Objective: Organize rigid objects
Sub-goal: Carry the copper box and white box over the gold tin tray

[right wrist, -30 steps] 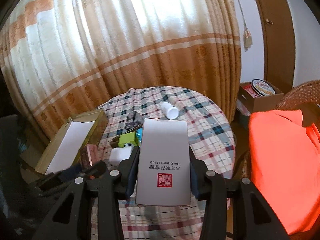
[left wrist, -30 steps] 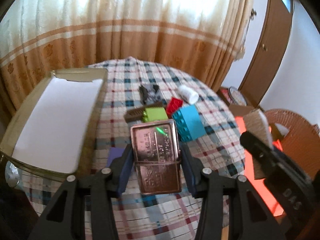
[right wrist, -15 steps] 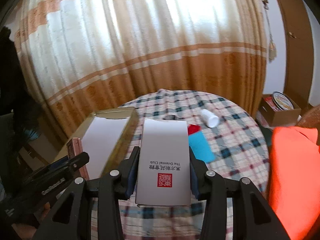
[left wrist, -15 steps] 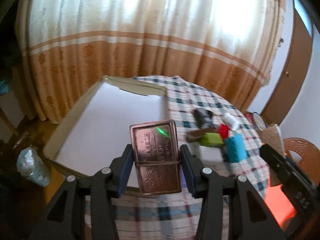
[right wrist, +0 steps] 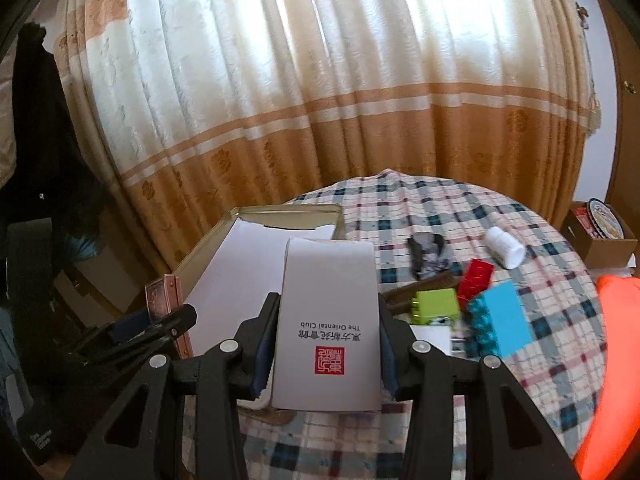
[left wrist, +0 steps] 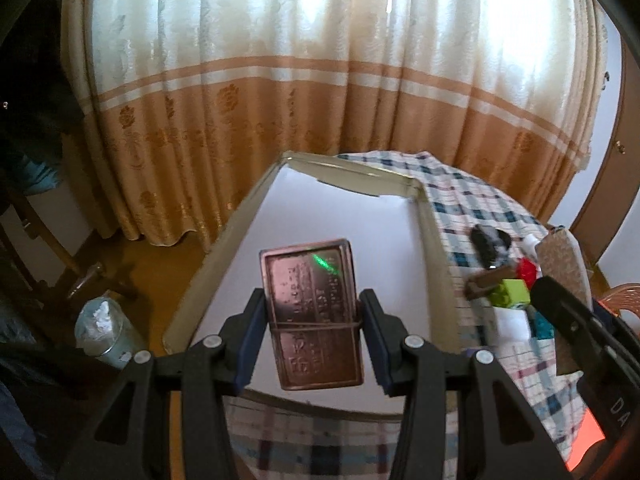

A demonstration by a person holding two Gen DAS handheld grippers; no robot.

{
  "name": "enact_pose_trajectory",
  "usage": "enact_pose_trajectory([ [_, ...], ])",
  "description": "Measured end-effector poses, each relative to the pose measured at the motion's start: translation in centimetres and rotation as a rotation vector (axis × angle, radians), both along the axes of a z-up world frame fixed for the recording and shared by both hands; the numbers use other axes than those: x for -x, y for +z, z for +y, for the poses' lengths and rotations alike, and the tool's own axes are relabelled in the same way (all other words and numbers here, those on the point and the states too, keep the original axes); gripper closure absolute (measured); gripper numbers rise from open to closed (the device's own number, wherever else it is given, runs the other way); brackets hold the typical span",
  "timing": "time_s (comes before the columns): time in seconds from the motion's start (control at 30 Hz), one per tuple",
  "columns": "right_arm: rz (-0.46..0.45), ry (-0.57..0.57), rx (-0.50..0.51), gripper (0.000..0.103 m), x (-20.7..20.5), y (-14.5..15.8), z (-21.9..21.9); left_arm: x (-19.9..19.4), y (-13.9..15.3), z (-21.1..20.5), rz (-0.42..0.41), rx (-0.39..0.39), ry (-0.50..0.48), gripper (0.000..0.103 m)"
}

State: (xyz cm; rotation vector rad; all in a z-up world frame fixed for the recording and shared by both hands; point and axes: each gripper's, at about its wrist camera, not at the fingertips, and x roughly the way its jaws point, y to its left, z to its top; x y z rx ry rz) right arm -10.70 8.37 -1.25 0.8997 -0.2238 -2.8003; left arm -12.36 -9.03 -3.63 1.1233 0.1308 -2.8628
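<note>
My left gripper is shut on a copper metal tin and holds it above the white-lined open box at the table's left edge. My right gripper is shut on a white "The Oriental Club" carton, held over the box's right side. The left gripper with the tin shows at the left in the right wrist view. Loose on the checked cloth lie a blue brick, a green brick, a red brick, a white bottle and a dark object.
The round table has a checked cloth. Curtains hang behind it. An orange cloth lies at the right, a cardboard box on the floor beyond. A plastic container stands on the floor left of the table.
Both grippers have swung left from the pile of bricks to over the open box, each still holding its object.
</note>
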Motion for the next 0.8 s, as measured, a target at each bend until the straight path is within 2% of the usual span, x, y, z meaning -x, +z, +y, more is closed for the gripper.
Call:
enact_pose_trajectory([
  [0.33, -0.052, 0.054, -0.042, 0.057, 2.5, -2.0, -3.7, 2.2, -1.5, -1.5, -0.045, 0.055, 0.036, 0.057],
  [0.8, -0.110, 0.114, -0.085, 0.057, 5.0, -3.9, -6.4, 3.5, -2.6, -2.4, -0.078, 0.136, 0.069, 0.057],
])
